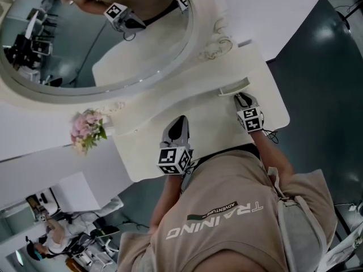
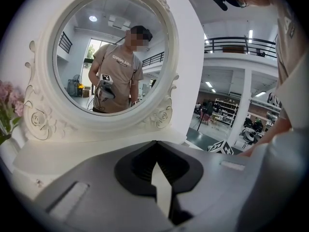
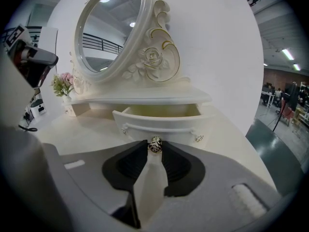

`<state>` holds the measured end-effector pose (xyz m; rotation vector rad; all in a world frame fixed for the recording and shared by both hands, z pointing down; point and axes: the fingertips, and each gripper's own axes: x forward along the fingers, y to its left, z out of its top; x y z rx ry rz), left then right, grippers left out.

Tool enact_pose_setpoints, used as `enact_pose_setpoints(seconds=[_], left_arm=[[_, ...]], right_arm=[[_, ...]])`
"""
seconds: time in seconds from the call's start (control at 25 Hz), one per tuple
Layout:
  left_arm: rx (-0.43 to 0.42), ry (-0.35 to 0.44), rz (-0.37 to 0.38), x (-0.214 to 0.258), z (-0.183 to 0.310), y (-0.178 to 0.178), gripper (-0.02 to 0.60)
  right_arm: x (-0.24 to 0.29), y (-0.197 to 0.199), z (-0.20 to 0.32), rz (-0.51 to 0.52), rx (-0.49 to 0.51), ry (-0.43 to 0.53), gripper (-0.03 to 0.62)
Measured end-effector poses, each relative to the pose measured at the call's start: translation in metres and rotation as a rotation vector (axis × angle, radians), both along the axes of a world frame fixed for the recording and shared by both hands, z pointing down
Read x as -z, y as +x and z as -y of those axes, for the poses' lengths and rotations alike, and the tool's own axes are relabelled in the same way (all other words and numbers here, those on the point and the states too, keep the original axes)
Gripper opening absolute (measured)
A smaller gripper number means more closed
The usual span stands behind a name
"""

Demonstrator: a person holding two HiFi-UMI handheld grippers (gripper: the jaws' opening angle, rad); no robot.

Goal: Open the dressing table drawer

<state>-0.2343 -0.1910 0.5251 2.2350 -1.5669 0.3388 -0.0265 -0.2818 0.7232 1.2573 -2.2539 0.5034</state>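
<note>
The white dressing table (image 1: 266, 103) carries an oval mirror (image 1: 96, 38). Its small drawer (image 3: 159, 120) stands pulled partway out under the mirror's shelf, with the hollow inside showing. My right gripper (image 3: 155, 146) is shut on the drawer's metal knob (image 3: 155, 144), which sits pinched between the fingertips. In the head view the right gripper (image 1: 244, 100) meets the drawer (image 1: 234, 86) at the table's right side. My left gripper (image 1: 180, 120) hovers over the tabletop, shut with nothing in it; its tips (image 2: 156, 142) point toward the mirror (image 2: 111, 57).
A pink flower bunch (image 1: 87, 129) stands at the table's left end beside the mirror base. Dark floor (image 1: 317, 67) lies to the right of the table. A seated person and equipment (image 1: 57, 237) are at the lower left. The mirror reflects the person holding the grippers.
</note>
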Motion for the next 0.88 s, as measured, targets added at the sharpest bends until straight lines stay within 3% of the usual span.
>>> enact_pose_setpoints(seconds=[0.88], left_arm=[[-0.003,0.021,-0.019,0.002,-0.007,0.0,0.018]], right_arm=[[0.017,0.008,-0.022,-0.03,0.028,0.013,0.104]])
